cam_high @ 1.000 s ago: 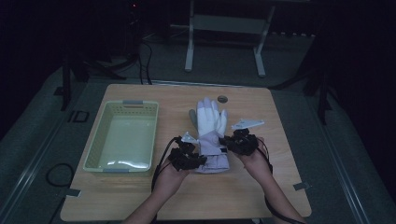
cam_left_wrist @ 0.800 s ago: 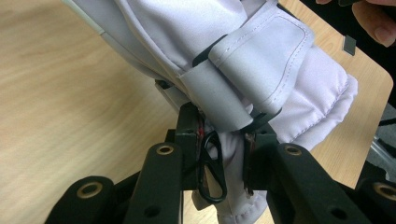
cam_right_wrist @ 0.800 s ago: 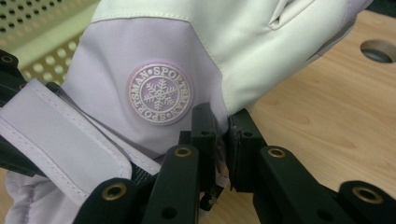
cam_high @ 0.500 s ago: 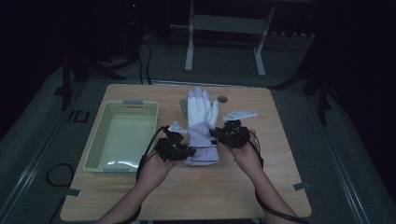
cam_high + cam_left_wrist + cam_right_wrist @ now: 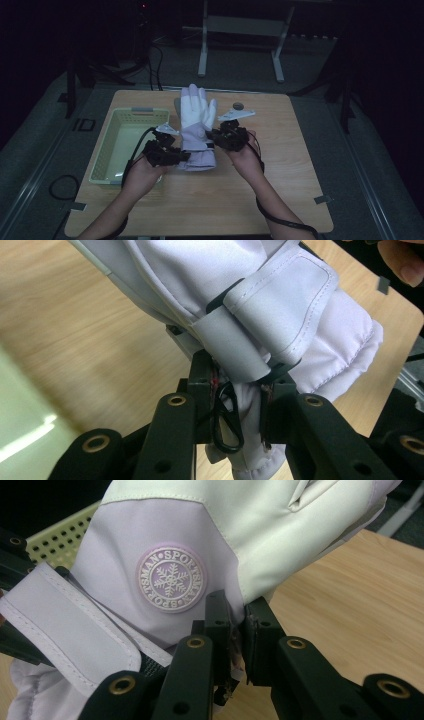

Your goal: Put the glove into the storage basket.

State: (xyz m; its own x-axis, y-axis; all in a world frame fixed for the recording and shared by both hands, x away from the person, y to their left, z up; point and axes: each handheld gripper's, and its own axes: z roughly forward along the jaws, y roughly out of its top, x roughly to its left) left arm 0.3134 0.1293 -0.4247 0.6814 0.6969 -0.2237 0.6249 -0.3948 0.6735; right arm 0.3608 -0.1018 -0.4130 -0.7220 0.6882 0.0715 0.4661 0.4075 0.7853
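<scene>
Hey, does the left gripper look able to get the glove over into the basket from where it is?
Probably yes: the left gripper grips the glove cuff right beside the basket, nothing between, though the right gripper holds it too.

**Glove held by both tongs over the counter**

The left tongs [image 5: 181, 156] and right tongs [image 5: 214, 138] gripped the cuff of a pale glove [image 5: 196, 116], its fingers pointing away. A green basket [image 5: 102, 161] sat on the wooden counter [image 5: 280, 185], just left.
</scene>
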